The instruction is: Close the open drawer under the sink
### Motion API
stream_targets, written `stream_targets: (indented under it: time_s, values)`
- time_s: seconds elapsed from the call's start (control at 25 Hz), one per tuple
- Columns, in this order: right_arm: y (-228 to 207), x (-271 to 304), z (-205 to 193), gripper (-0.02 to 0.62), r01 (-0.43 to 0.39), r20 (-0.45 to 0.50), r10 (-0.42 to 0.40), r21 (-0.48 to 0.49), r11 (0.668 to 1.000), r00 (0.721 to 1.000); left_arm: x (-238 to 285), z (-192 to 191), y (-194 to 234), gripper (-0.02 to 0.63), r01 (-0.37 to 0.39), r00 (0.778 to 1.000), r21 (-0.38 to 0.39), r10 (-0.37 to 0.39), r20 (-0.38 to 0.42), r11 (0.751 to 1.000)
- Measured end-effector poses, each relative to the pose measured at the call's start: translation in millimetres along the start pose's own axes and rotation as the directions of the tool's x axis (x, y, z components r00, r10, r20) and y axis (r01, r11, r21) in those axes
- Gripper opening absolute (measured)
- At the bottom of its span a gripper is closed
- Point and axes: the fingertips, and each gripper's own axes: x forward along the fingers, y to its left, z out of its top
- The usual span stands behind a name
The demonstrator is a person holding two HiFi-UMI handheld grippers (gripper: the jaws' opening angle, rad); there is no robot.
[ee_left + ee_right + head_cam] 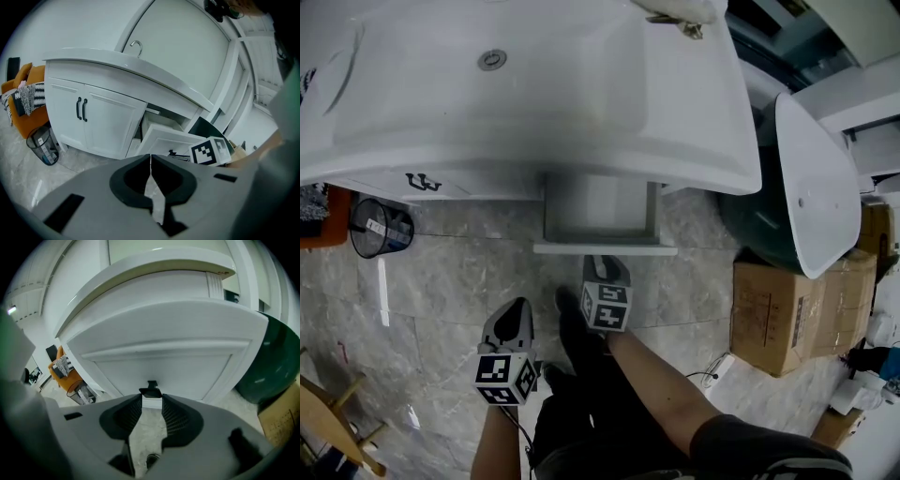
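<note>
The shallow white drawer (602, 208) stands pulled out from beneath the glossy white ceramic sink (534, 94), its front panel (605, 249) jutting over the grey marbled floor tiles (450, 281). The right tongs (606, 265) point down at that front panel from just beside it. In the right gripper view their ribbed black pads (178, 418) are spread, and the drawer's small black handle (151, 391) sits just ahead of the gap between the tips — the pads do not press on it. The left tongs (518, 307) hang nearer the person and to the left, apart from the drawer; in the left gripper view they are pressed together tip to tip with nothing between them. That view also shows white cabinet doors (93, 126) with paired black bar handles (81, 109) left of the drawer. A black wire waste basket (380, 228) stands on the floor at the left, and a brown cardboard box (778, 314) sits at the right.
</note>
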Motion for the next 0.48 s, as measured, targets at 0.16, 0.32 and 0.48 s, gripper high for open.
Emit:
stream_targets:
  time_s: [0.16,0.32,0.48]
  values:
    - [-0.5,7.0,1.7,0.13,-0.011,-0.015,0.01,-0.03,0.999,1.0,6.7,1.9,0.4,0.017,-0.002,1.0,-0.017,0.002,0.0,1.0]
    - [0.0,11.3,4.9,0.132,-0.015,-0.017,0.014,-0.061,0.998,1.0,12.6,2.8,-1.1,0.017,-0.002,1.0,-0.017,0.002,-0.005,1.0]
    - [-2.8,19.4,17.5,0.132,-0.009,-0.007,0.008,-0.056,0.998,1.0,16.9,6.1,-3.9,0.017,-0.006,1.0,-0.017,0.006,-0.006,1.0]
